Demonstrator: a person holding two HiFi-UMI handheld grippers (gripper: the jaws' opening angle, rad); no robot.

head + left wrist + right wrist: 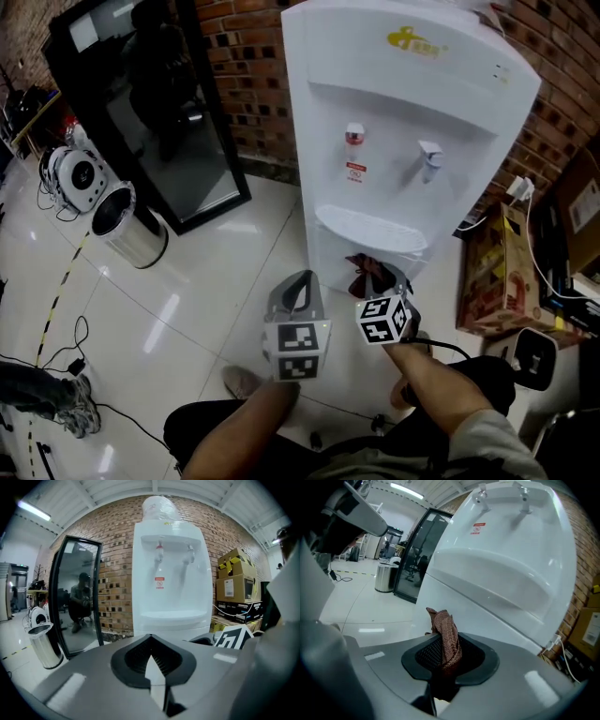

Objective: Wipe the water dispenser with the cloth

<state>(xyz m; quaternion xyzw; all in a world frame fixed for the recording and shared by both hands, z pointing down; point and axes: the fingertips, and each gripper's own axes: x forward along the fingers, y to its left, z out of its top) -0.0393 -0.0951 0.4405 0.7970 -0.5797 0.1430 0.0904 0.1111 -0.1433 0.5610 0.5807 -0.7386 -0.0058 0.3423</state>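
1. The cloth (444,641), a brownish knitted rag, is pinched between the right gripper's (443,660) jaws. They are closed on it, and its crumpled end sticks up past the tips.
2. In the head view the cloth (367,273) sits close to the water dispenser (394,141), just under its drip ledge. Whether they touch cannot be told.
3. The left gripper (151,663) has its jaws pressed together at the tips with nothing between them. In the head view it hovers just left of the right gripper (377,279), short of the cabinet.
4. The dispenser is smooth, glossy white plastic with rounded edges and two taps above the recessed ledge.
5. Open shiny tiled floor (216,272) lies to the left. Cardboard boxes (497,272) crowd the right side, near the brick wall (253,84).
6. A round steel bin (127,225) stands well apart on the left, beside a black-framed glass panel (178,103).
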